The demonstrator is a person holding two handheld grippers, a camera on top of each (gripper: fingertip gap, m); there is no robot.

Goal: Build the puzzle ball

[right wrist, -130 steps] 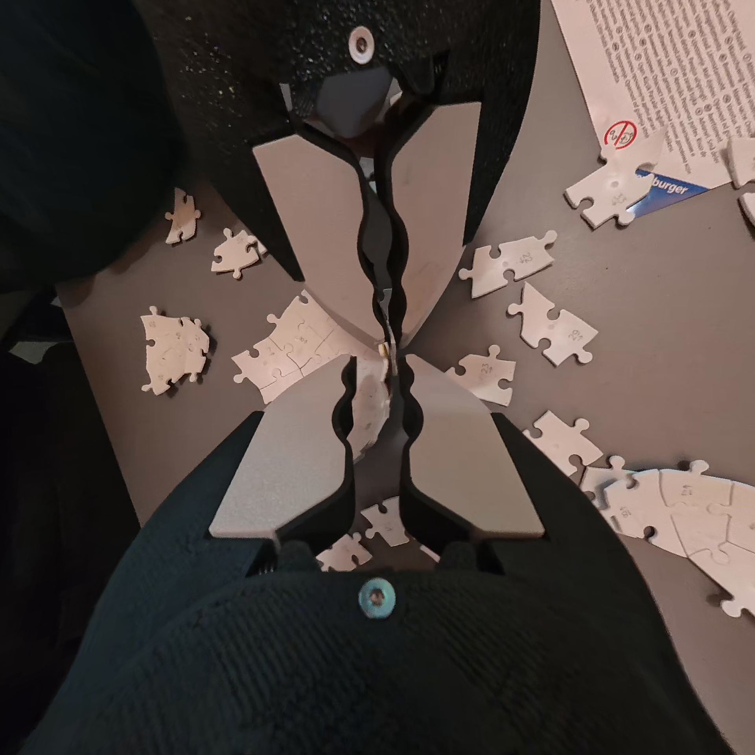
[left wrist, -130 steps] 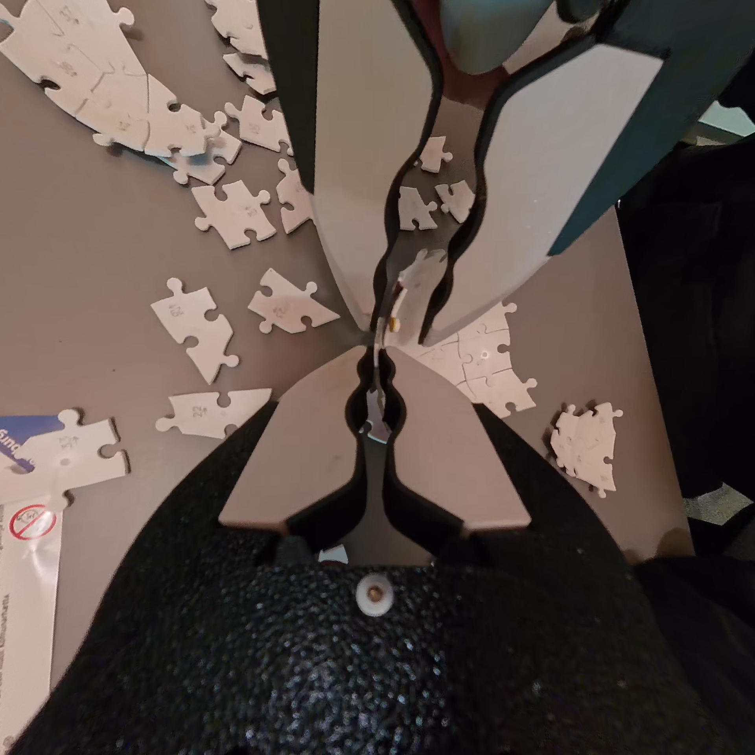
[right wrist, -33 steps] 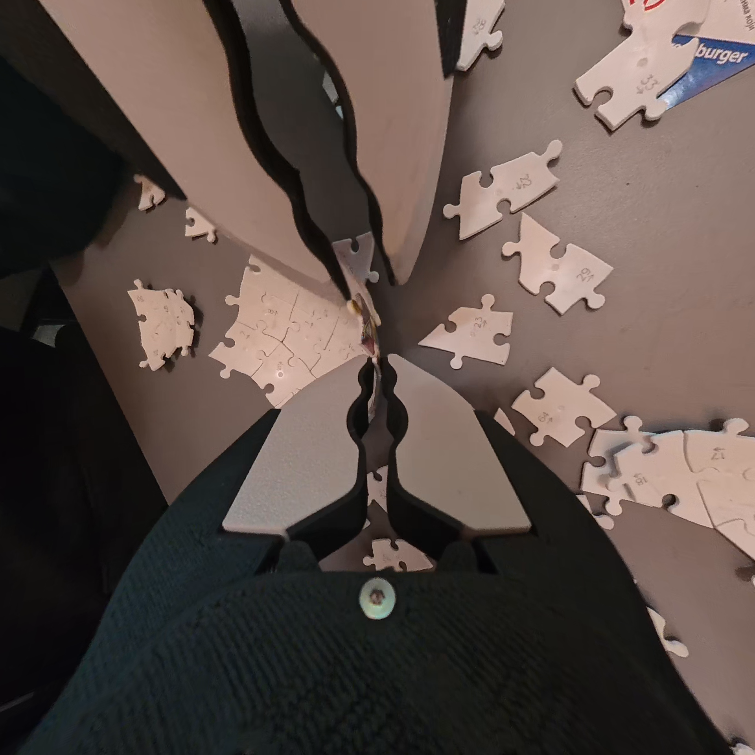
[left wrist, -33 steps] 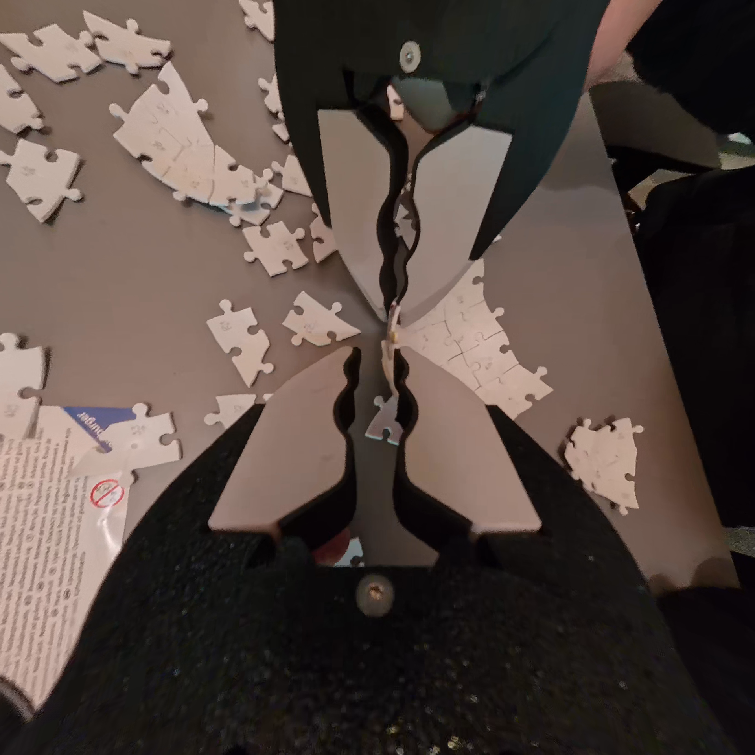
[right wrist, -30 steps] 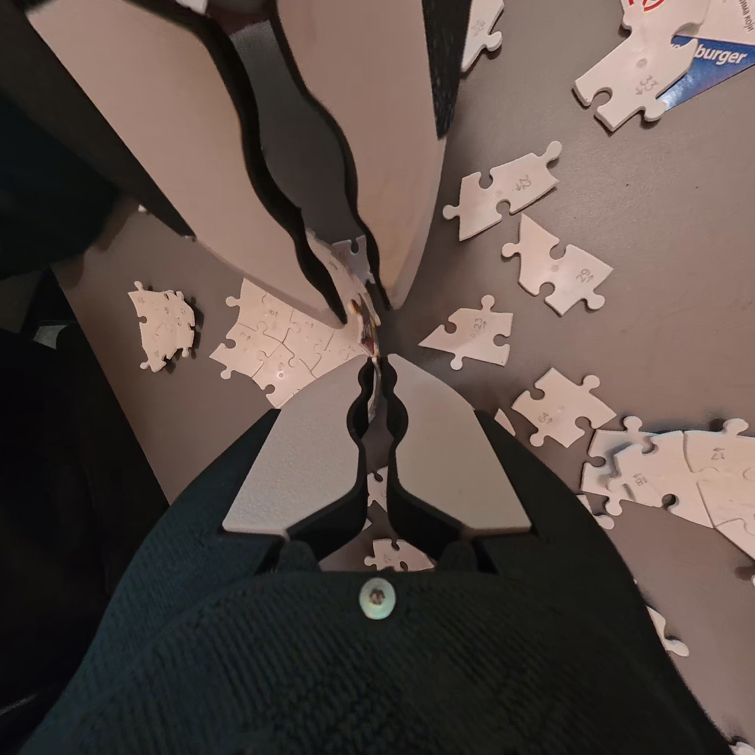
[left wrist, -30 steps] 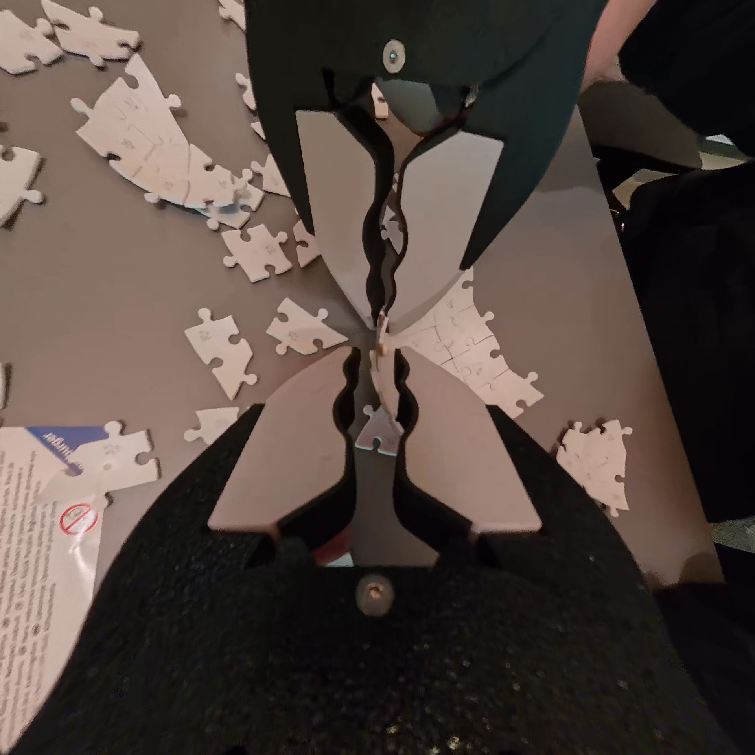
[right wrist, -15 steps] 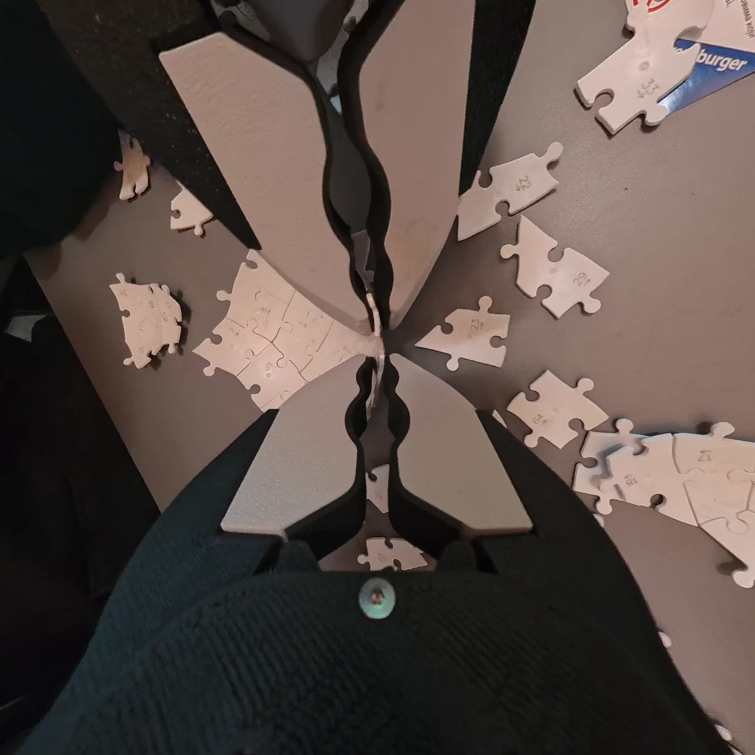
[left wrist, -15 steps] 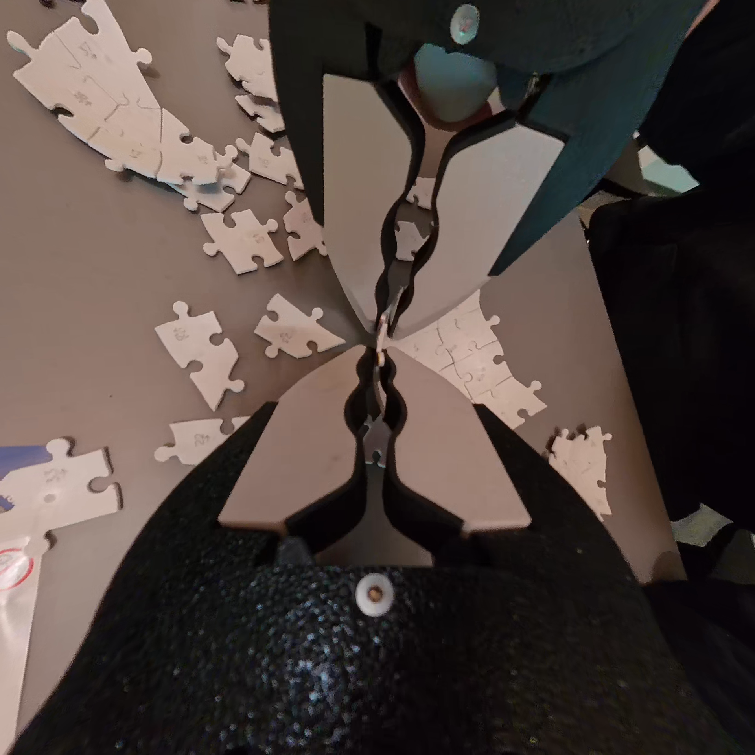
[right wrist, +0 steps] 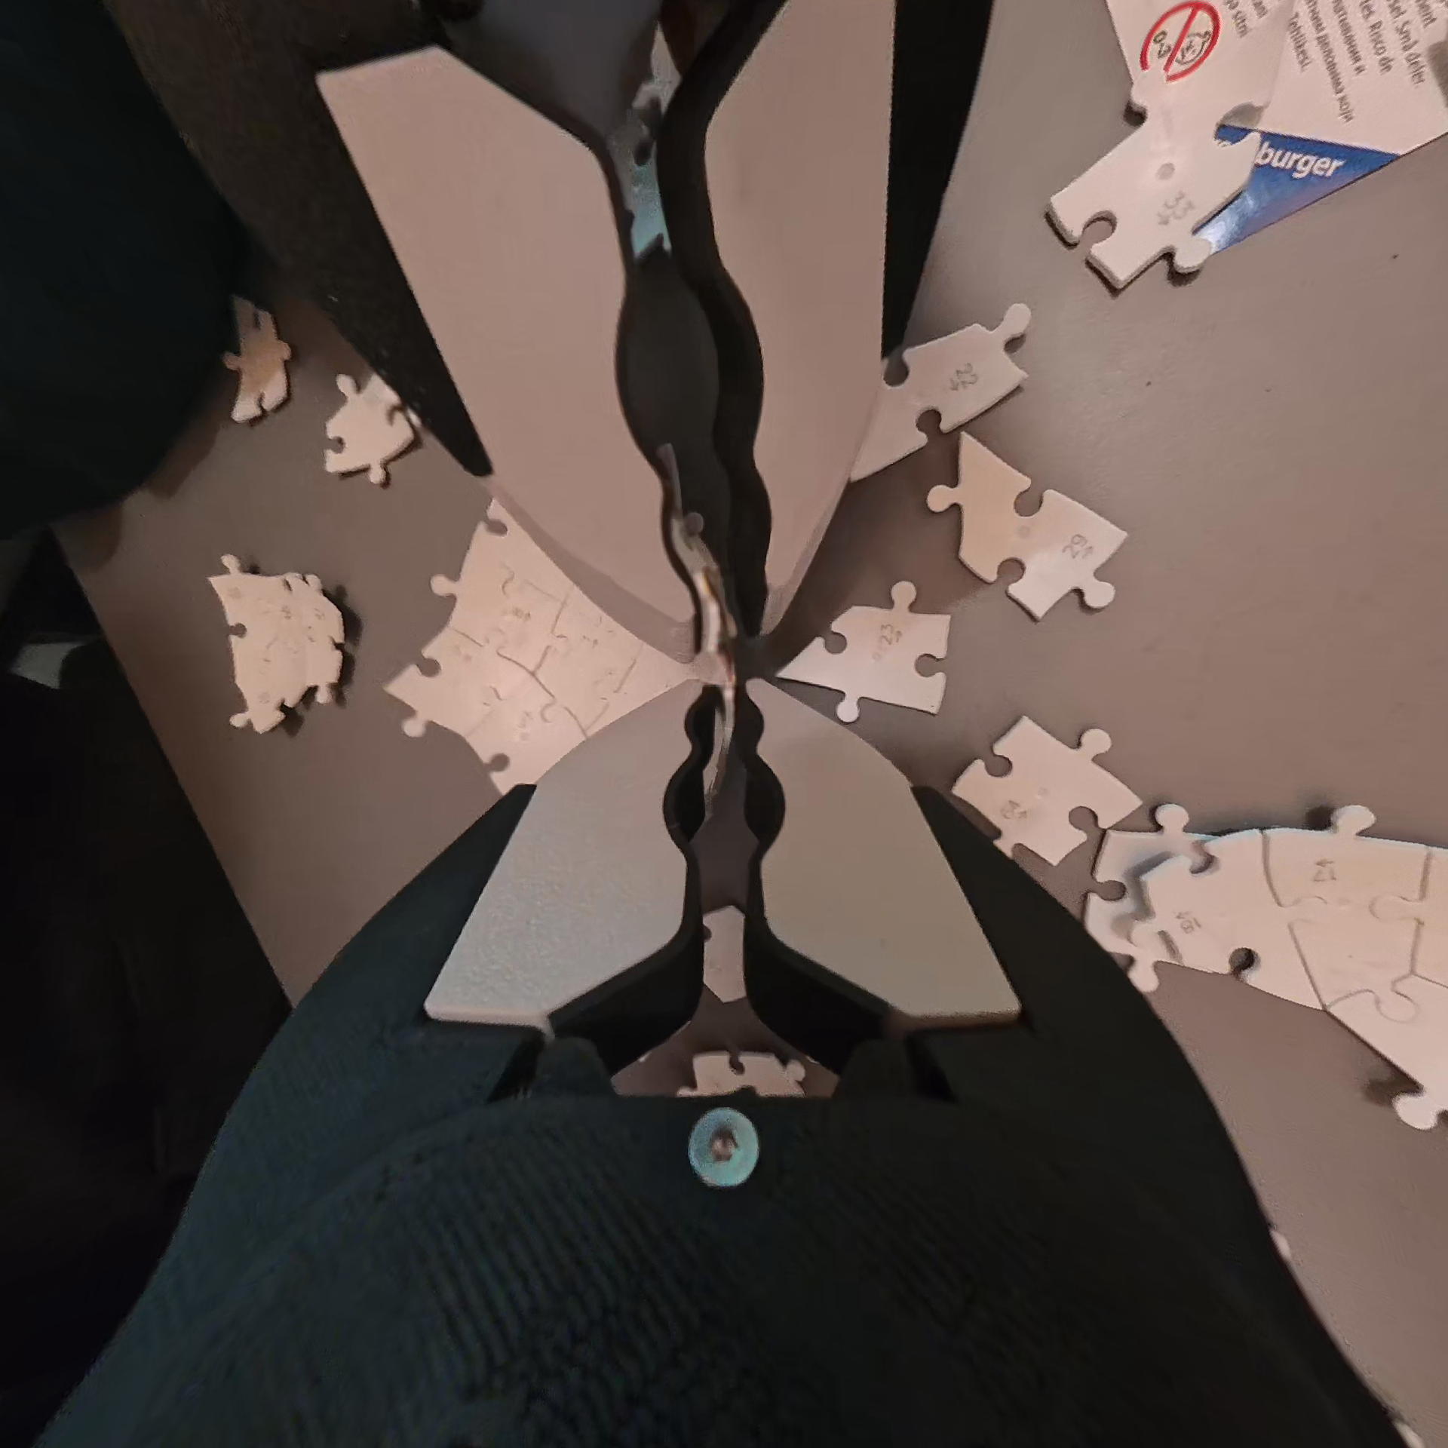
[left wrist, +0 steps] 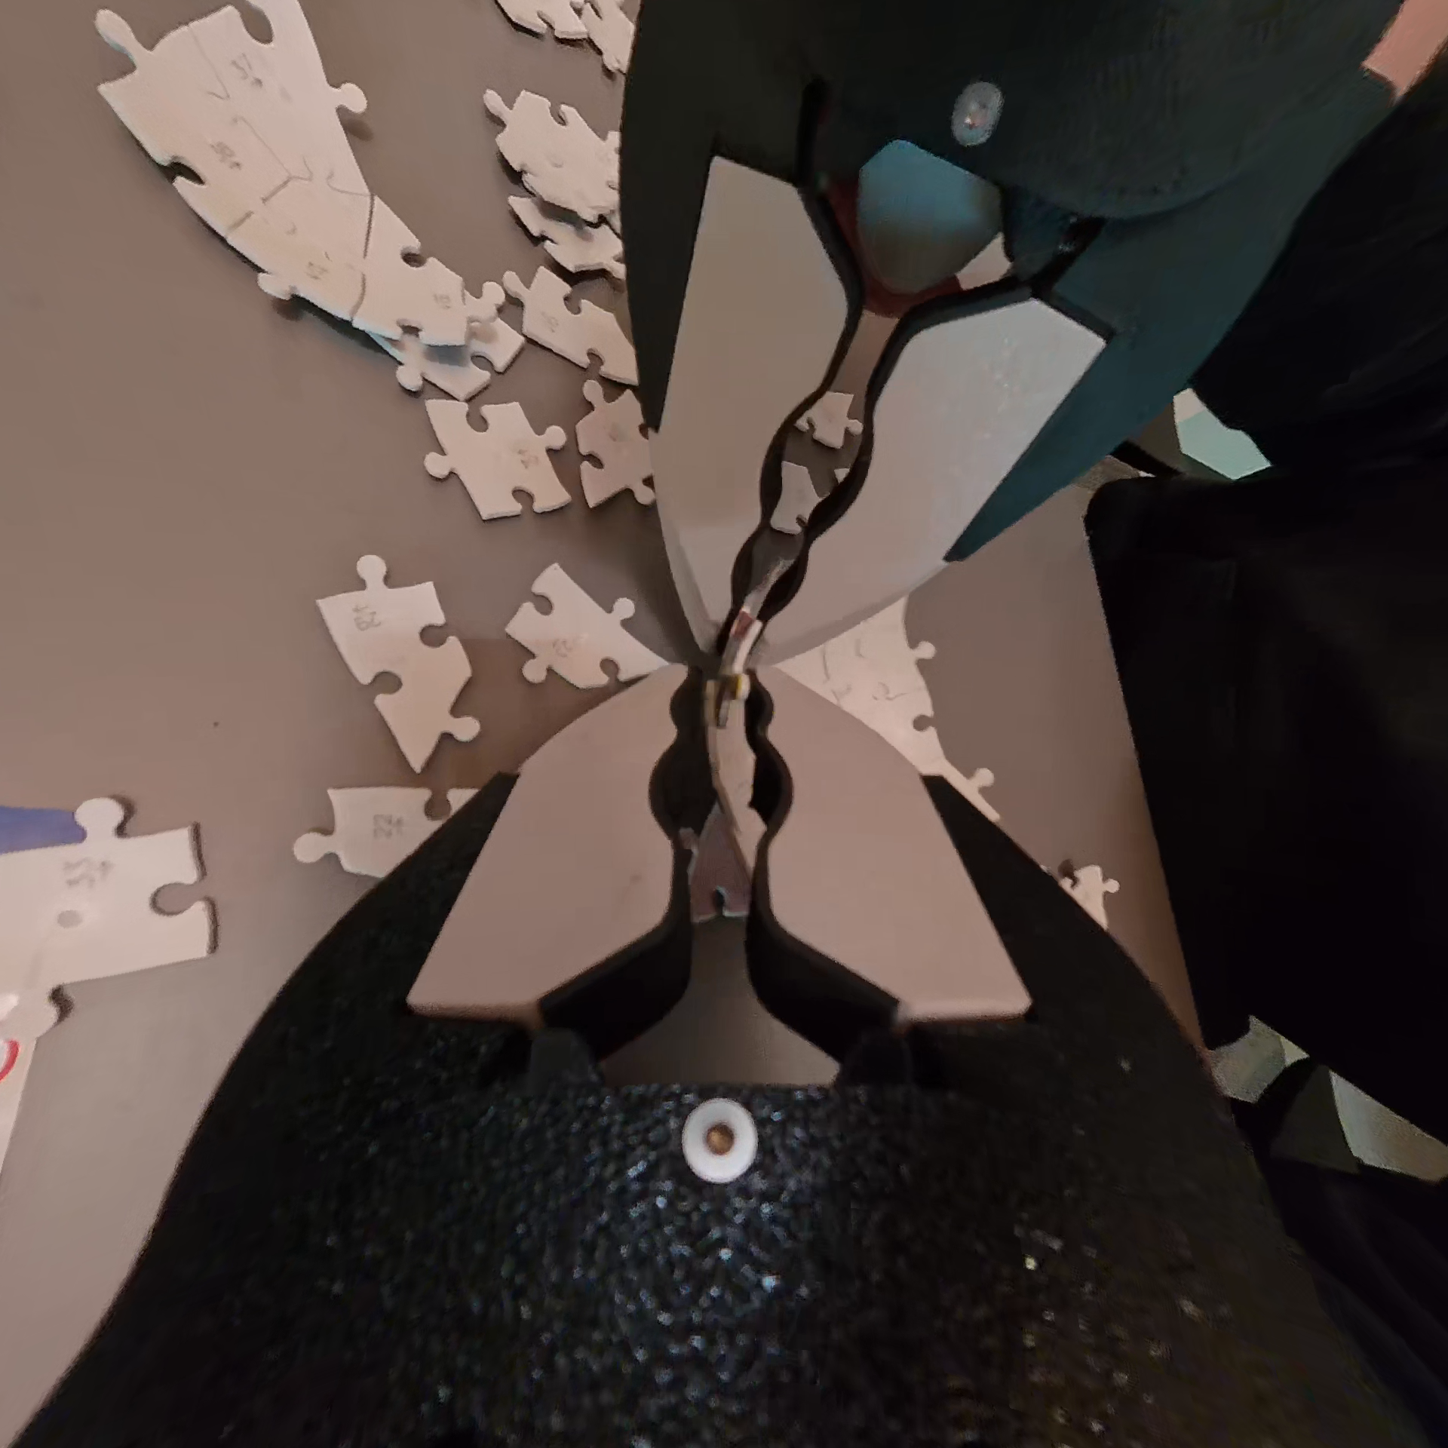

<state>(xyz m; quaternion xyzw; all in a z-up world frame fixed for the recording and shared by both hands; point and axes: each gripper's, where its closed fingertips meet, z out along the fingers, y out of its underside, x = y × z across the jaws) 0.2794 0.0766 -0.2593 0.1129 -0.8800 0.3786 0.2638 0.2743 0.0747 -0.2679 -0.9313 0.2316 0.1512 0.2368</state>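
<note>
Both grippers meet tip to tip above a grey table (left wrist: pixel 157 501). My left gripper (left wrist: pixel 721 693), black, has its jaws slightly parted. A white puzzle piece (left wrist: pixel 725 776) stands on edge between its pads, with a dark gap beside it; the right wrist view shows this too (right wrist: pixel 697 564). My right gripper (right wrist: pixel 729 705), dark teal, is shut on a second white puzzle piece (right wrist: pixel 725 744), also seen on edge in the left wrist view (left wrist: pixel 764 595). The two pieces touch at the fingertips.
Loose white puzzle pieces (left wrist: pixel 400 650) (right wrist: pixel 877 650) lie face down around the grippers. A joined fan of pieces (right wrist: pixel 517 650) lies below the tips, and a joined arc (left wrist: pixel 290 204) farther off. A printed leaflet (right wrist: pixel 1332 94) lies at a corner. The table edge (left wrist: pixel 1097 744) and dark clothing are close. Less than 4 cm separates the two grippers' tips.
A second ago my left jaws stood apart around the piece, then closed on it, and have now parted a little again. The right gripper stays shut on its piece. The tips stay together.
</note>
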